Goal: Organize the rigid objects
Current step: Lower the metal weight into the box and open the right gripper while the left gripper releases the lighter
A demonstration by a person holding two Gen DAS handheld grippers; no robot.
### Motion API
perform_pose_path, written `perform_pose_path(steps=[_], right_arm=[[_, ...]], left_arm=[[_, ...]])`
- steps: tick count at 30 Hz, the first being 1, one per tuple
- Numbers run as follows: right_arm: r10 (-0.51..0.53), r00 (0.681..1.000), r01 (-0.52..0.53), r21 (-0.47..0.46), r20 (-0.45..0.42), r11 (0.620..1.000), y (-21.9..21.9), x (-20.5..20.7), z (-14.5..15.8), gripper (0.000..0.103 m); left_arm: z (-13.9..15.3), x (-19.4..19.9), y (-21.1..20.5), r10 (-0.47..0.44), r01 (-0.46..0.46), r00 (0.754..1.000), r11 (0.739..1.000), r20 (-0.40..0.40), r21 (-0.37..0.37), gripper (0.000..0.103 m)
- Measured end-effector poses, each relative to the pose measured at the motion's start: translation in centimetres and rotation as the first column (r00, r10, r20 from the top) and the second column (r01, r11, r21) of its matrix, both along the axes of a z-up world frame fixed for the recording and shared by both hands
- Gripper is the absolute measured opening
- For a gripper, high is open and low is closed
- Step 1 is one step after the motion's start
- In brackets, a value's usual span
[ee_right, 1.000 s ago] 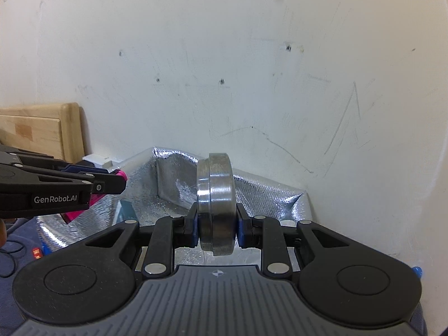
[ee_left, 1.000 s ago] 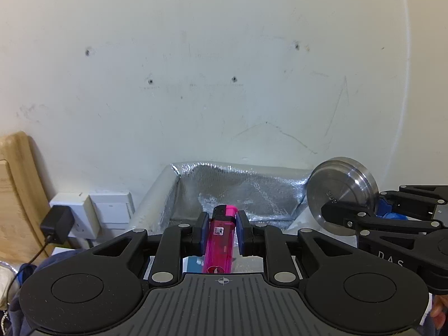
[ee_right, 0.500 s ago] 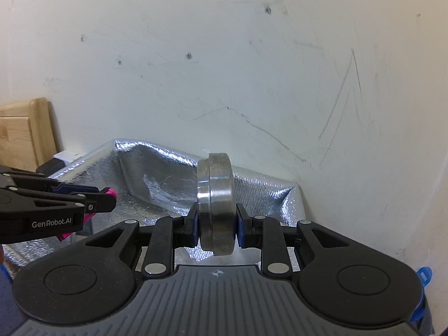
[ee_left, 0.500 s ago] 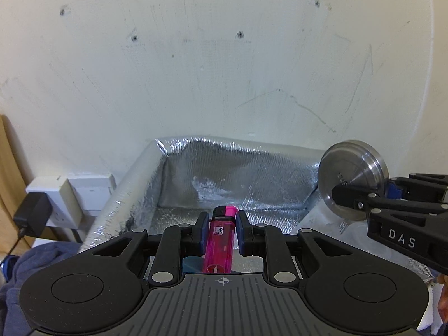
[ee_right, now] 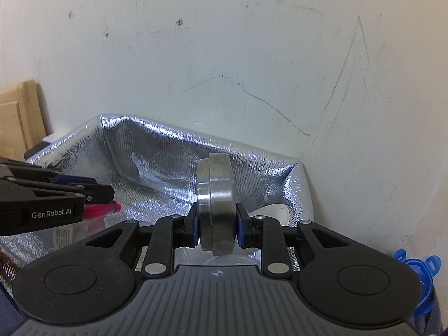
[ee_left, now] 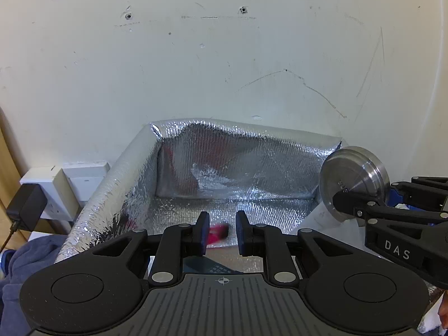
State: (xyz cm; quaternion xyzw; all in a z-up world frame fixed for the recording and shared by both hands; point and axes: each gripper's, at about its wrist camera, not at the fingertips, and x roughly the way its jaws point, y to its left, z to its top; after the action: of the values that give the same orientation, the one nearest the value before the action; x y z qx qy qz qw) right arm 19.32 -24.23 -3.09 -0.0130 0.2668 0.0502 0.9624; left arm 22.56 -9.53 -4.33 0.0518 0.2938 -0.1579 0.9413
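Note:
My left gripper (ee_left: 222, 233) is open over the near side of a silver foil-lined box (ee_left: 134, 168). A pink lighter (ee_left: 218, 232) shows blurred between and below its fingers, free of them; it also shows in the right wrist view (ee_right: 100, 210) under the left gripper (ee_right: 105, 193). My right gripper (ee_right: 217, 229) is shut on a heavy steel disc weight (ee_right: 215, 196), held on edge above the box's right part (ee_right: 291, 173). In the left wrist view the disc (ee_left: 352, 182) sits at the box's right end.
A scuffed white wall stands right behind the box. Wall sockets with a black plug (ee_left: 25, 207) and a wooden board (ee_right: 22, 112) are at left. Blue cloth (ee_left: 30, 254) lies at lower left. A blue plastic piece (ee_right: 420, 277) is at right. Small items lie inside the box.
My left gripper has opened and let go of the pink lighter, which is dropping into the box. Both grippers have moved forward over the box. The right still holds the disc.

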Motion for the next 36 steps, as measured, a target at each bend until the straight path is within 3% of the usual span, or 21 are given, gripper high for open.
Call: perform_pose_path(steps=[16, 19, 26, 30, 32, 36], right_arm=[[0.021, 0.998, -0.025, -0.060, -0.066, 0.998, 0.7, 1.3, -0.2, 0.022], [0.019, 0.998, -0.024, -0.074, -0.064, 0.997, 0.8, 1.3, -0.2, 0.026], [0.022, 0.999, -0.025, -0.083, -0.038, 0.996, 1.0, 0.5, 0.6, 0.027], [0.025, 1.000, -0.026, -0.088, -0.017, 0.996, 1.2, -0.3, 1.5, 0.027], [0.026, 1.000, -0.026, -0.092, -0.006, 0.995, 1.3, -0.8, 2.0, 0.027], [0.025, 1.000, -0.023, -0.094, 0.017, 0.995, 1.5, -2.0, 3.1, 0.028]], left_arm=[[-0.1, 0.3, -0.3, 0.014, -0.013, 1.000, 1.000, -0.013, 0.023, 0.018], [-0.1, 0.3, -0.5, 0.017, -0.017, 1.000, 0.999, -0.010, 0.030, 0.020], [0.3, -0.2, -0.6, 0.016, -0.016, 1.000, 0.999, -0.006, 0.033, 0.022], [0.8, -1.0, -0.7, 0.020, -0.020, 1.000, 0.999, 0.010, 0.034, 0.033], [1.3, -1.7, -0.6, 0.020, -0.021, 1.000, 0.999, 0.022, 0.029, 0.047], [2.7, -3.4, -0.4, 0.025, -0.027, 0.998, 0.999, 0.061, 0.024, 0.063]])
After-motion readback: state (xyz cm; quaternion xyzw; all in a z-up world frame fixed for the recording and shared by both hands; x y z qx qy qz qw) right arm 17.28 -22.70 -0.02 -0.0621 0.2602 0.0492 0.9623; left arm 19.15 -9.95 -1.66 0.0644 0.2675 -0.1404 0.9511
